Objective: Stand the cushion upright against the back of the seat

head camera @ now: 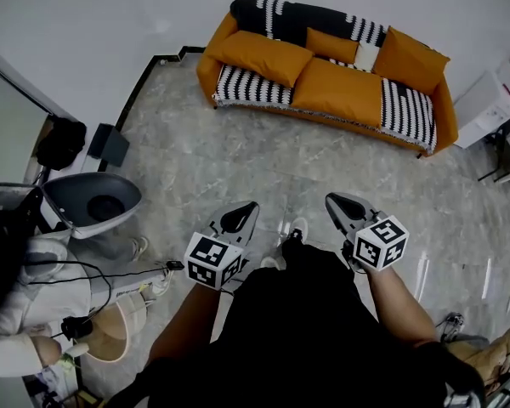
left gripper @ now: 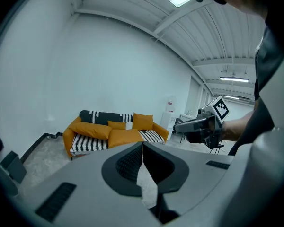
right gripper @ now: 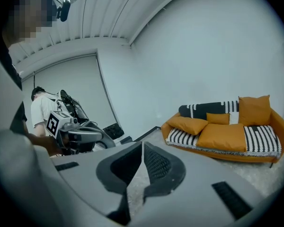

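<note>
left claw [head camera: 238, 219], right claw [head camera: 347, 209] both closed, empty; sofa [head camera: 208, 65] well apart.

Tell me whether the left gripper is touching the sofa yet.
Apart. In the head view the left gripper, jaws together and empty, hangs over the floor, well short of the sofa.

- Cut off by the head view's left edge: bystander in white [head camera: 13, 308], one side only.
- Cut off by its right edge: black chair [head camera: 503, 147] and white cabinet [head camera: 491, 99].
- Wedged between orange cushions [head camera: 263, 56] on the sofa [head camera: 208, 66], mostly hidden: small white cushion [head camera: 367, 55].
- Largely covered by the wearer's dark clothing: pale shoes [head camera: 297, 226].
- In the left gripper view, hidden behind the closed left tongs [left gripper: 142, 148]: part of the sofa's lower front edge.
</note>
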